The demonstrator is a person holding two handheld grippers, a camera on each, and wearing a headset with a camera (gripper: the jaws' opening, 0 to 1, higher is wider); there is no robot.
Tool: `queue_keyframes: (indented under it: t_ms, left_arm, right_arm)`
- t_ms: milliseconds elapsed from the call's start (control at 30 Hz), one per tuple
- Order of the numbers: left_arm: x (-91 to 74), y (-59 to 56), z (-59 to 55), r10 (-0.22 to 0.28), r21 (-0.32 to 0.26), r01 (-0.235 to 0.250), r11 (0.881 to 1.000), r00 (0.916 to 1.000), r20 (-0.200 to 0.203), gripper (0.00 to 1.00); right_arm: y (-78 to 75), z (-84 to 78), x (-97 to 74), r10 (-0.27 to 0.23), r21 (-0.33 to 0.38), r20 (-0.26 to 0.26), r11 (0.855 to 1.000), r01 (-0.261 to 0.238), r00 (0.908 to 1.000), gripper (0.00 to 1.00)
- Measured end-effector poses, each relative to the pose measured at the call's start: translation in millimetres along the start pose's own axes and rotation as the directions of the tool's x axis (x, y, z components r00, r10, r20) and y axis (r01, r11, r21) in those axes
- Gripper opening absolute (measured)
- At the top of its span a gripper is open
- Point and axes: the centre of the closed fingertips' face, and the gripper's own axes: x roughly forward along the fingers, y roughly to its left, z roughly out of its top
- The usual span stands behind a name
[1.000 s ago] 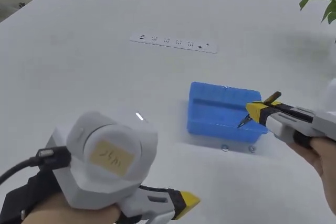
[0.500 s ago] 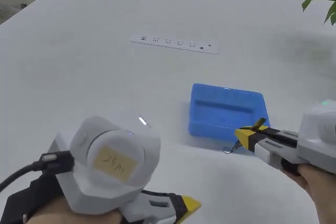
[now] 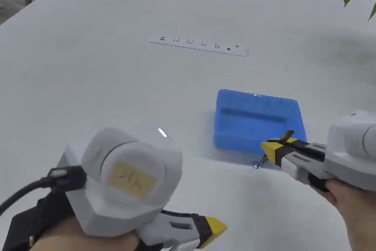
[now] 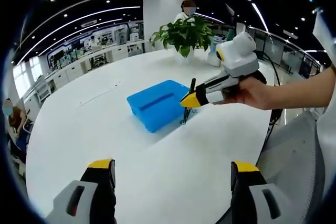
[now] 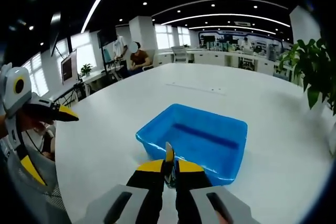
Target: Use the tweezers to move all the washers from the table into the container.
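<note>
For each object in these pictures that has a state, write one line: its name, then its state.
blue plastic container: upright, open-topped.
slim dark tweezers: clamped, tips down beside the container's near wall.
right hand-held gripper: shut on slim dark tweezers.
left hand-held gripper: open, holding nothing.

Head view looks steeply down on the container [image 3: 258,119] from its near side. Left gripper view faces it from well apart, right gripper view from just beside it. All 3 views share it.
</note>
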Motion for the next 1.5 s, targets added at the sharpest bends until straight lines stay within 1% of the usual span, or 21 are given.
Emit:
queue_keyframes:
  t_ms: [33, 233, 333, 400, 433, 633, 933, 1000, 1033, 1067, 1133, 1167, 1200, 1267, 1400, 1467, 1500]
  left_arm:
    - [0.2, 0.3, -0.7, 0.001, 0.000, -0.001, 1.000, 1.0000, -0.002, 0.93]
    - [0.4, 0.0, -2.0, 0.001, 0.001, -0.001, 1.000, 1.0000, -0.007, 0.93]
    - [0.4, 0.0, -1.6, 0.001, 0.001, -0.001, 1.000, 1.0000, -0.005, 0.93]
    - [0.5, 0.0, -1.4, 0.000, -0.001, 0.000, 1.000, 1.0000, -0.004, 0.93]
    - [0.6, 0.0, -1.2, 0.000, 0.000, 0.000, 1.000, 1.0000, -0.003, 0.93]
    - [0.6, -0.8, -1.4, -0.002, 0.001, 0.002, 1.000, 1.0000, -0.001, 0.93]
    - [1.9, -3.0, -1.7, -0.007, 0.004, 0.007, 1.000, 1.0000, -0.001, 0.93]
    - [1.6, -3.7, -1.7, -0.008, 0.006, 0.008, 1.000, 1.0000, -0.001, 0.93]
    - [1.2, -3.6, -1.5, -0.008, 0.007, 0.008, 1.000, 1.0000, -0.002, 0.93]
    - [0.8, -3.1, -1.4, -0.007, 0.008, 0.007, 1.000, 1.0000, -0.002, 0.93]
    - [-0.7, -0.7, -0.1, -0.001, 0.009, 0.001, 1.000, 1.0000, 0.001, 0.93]
    - [-1.3, 0.9, 0.8, 0.002, 0.006, -0.002, 1.000, 1.0000, 0.004, 0.93]
    - [-1.5, 1.8, 1.3, 0.004, 0.005, -0.004, 1.000, 1.0000, 0.006, 0.93]
    - [-1.4, 3.2, 1.5, 0.007, 0.005, -0.007, 1.000, 1.0000, 0.005, 0.93]
    - [-1.9, 3.1, 3.0, 0.007, 0.007, -0.007, 1.000, 0.9999, 0.011, 0.93]
    - [-1.6, 2.4, 2.8, 0.006, 0.009, -0.006, 1.000, 0.9999, 0.011, 0.93]
    - [-1.4, 1.7, 2.3, 0.005, 0.013, -0.005, 1.000, 1.0000, 0.008, 0.93]
  right_arm:
    - [0.6, 0.8, 0.0, 0.000, -0.001, 0.006, 1.000, 0.000, 1.0000, 0.04]
    - [0.8, 1.1, 1.3, 0.002, -0.011, 0.002, 1.000, -0.002, 1.0000, 0.04]
    - [4.0, 0.9, 2.2, 0.009, -0.021, -0.008, 1.000, -0.009, 0.9999, 0.04]
    - [6.9, -1.9, 2.9, 0.008, -0.045, -0.020, 0.999, -0.009, 0.9998, 0.04]
    - [8.1, -0.8, 2.4, 0.008, -0.046, -0.011, 0.999, -0.008, 0.9999, 0.04]
    - [8.2, -0.7, 3.1, 0.005, -0.044, -0.015, 0.999, -0.005, 0.9999, 0.03]
    - [8.2, -2.0, 1.9, -0.005, -0.056, -0.015, 0.998, 0.004, 0.9999, 0.03]
    - [8.0, -1.8, 1.5, -0.010, -0.066, -0.025, 0.998, 0.008, 0.9996, 0.03]
    - [7.9, -1.9, 0.8, -0.019, -0.075, -0.039, 0.997, 0.016, 0.9991, 0.03]
    - [8.6, -0.7, 0.2, -0.024, -0.089, -0.037, 0.996, 0.020, 0.9990, 0.03]
    - [8.4, 3.1, -2.1, -0.040, -0.113, -0.039, 0.993, 0.035, 0.9984, 0.03]
    - [9.5, 6.5, -3.4, -0.032, -0.115, -0.032, 0.993, 0.028, 0.9990, 0.03]
    - [10.6, 12.7, -5.6, -0.024, -0.101, -0.017, 0.995, 0.022, 0.9996, 0.03]
    - [12.2, 22.2, -9.5, -0.016, -0.098, 0.000, 0.995, 0.016, 0.9999, 0.03]
    - [10.1, 42.0, -16.6, -0.030, -0.136, 0.025, 0.990, 0.033, 0.9992, 0.03]
    - [7.2, 51.5, -19.4, -0.033, -0.141, 0.036, 0.989, 0.037, 0.9988, 0.03]
    - [4.7, 58.6, -21.1, -0.038, -0.150, 0.056, 0.988, 0.046, 0.9977, 0.02]
